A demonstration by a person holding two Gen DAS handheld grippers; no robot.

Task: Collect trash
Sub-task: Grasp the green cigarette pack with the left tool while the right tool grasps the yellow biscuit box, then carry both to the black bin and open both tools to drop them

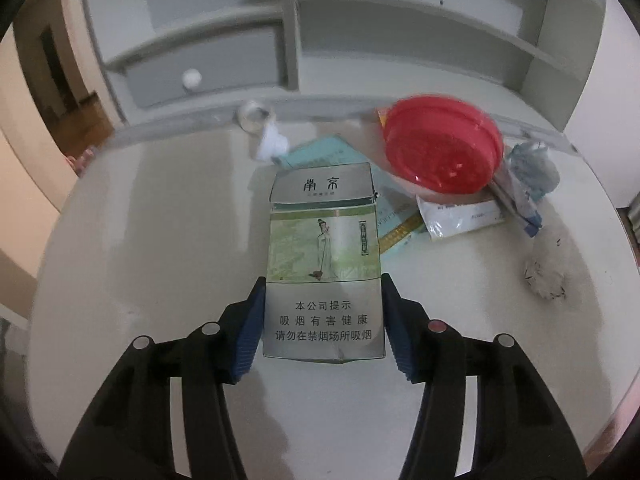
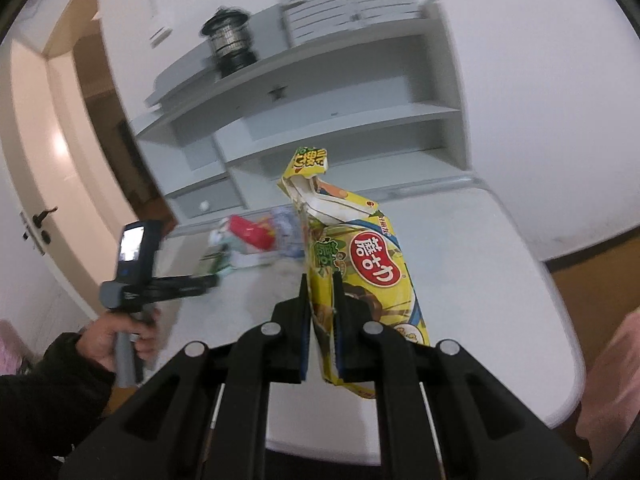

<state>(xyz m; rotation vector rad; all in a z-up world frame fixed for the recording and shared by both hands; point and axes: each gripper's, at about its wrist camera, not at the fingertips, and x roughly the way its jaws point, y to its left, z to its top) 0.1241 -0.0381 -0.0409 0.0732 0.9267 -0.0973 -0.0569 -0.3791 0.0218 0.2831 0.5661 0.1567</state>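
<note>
At the centre of the left wrist view, the left tongs [image 1: 323, 322] are clamped on a cigarette pack [image 1: 324, 264], blue pads pressed to its two long sides, the pack lying flat on the white bench [image 1: 160, 220]. Toward the upper right of that frame lie a red lid [image 1: 442, 144], a white packet [image 1: 460, 216] and crumpled wrappers [image 1: 528, 172]. In the right wrist view, the right tongs [image 2: 321, 320] grip a yellow snack bag [image 2: 360, 272], held upright at centre frame above the bench.
</note>
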